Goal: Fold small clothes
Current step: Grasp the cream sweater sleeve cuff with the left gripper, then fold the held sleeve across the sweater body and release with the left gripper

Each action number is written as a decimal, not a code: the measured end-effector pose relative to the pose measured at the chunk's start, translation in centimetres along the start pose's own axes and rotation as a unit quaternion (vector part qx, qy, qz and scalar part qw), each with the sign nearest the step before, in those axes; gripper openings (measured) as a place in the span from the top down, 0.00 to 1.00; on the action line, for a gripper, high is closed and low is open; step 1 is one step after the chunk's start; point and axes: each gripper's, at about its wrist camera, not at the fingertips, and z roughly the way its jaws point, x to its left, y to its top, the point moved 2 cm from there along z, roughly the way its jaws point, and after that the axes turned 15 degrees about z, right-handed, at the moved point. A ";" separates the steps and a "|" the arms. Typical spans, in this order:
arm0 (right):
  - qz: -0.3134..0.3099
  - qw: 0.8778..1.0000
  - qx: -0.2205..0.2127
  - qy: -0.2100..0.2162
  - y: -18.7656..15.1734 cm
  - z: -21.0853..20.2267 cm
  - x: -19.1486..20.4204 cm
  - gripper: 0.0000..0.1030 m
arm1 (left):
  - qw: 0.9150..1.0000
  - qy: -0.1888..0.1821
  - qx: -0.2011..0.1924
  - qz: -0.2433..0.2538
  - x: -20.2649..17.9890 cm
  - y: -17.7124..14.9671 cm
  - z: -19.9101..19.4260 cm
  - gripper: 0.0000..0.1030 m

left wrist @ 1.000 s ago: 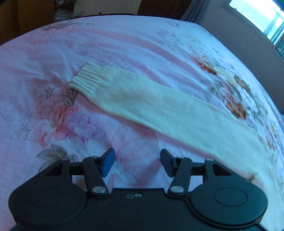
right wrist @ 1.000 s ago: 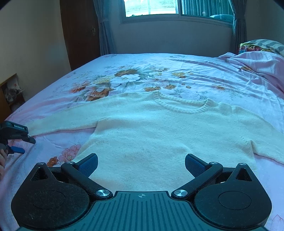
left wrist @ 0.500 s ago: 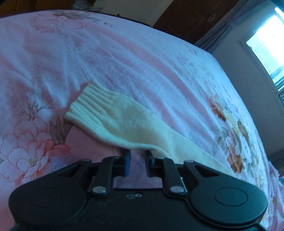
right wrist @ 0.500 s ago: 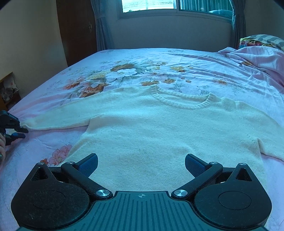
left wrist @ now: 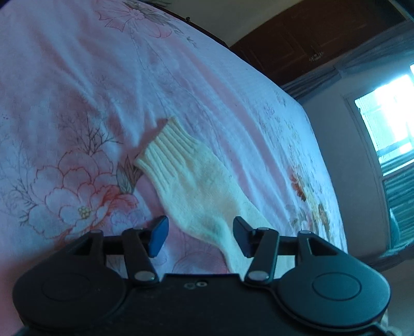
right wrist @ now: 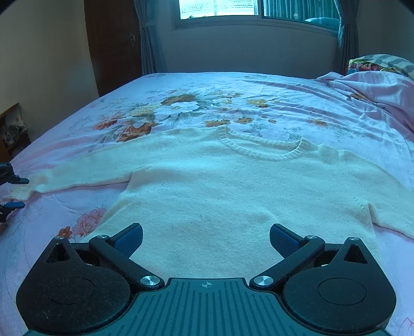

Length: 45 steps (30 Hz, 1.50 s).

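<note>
A cream knit sweater (right wrist: pixel 233 186) lies flat and face up on the floral pink bedsheet (right wrist: pixel 284 103), both sleeves spread out. My right gripper (right wrist: pixel 205 236) is open just above the sweater's lower hem, nothing between its fingers. My left gripper (left wrist: pixel 200 232) is over the left sleeve (left wrist: pixel 207 196), just behind the ribbed cuff (left wrist: pixel 168 152). Its jaws are opening. The sleeve runs between the pads and brushes the right one without being pinched. In the right wrist view the left gripper (right wrist: pixel 15 192) shows at the far left edge, beside the cuff.
A crumpled pink blanket (right wrist: pixel 375 88) and a patterned pillow (right wrist: pixel 383 62) lie at the bed's far right. A dark wooden door (right wrist: pixel 113 44) and a curtained window (right wrist: pixel 220 10) stand beyond the bed. The bed's left edge drops off near a low shelf (right wrist: pixel 13 126).
The left gripper slid along the sleeve toward the cuff and rolled. Its jaws narrowed about the sleeve half a second ago and now stand apart again. The right gripper hardly moved.
</note>
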 end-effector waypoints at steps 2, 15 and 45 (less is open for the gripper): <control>-0.004 1.000 -0.002 -0.002 0.0 0.0 0.2 0.00 | 1.000 0.004 -0.005 -0.009 0.4 0.5 0.8 0.59; -0.002 1.000 0.000 -0.007 -0.3 0.5 -0.7 0.00 | 0.970 -0.027 -0.061 0.235 -14.9 2.7 -0.2 0.99; 0.148 0.988 0.021 -0.043 3.7 3.8 -11.9 0.48 | 0.849 -0.127 0.132 0.496 -25.3 -16.7 0.7 0.72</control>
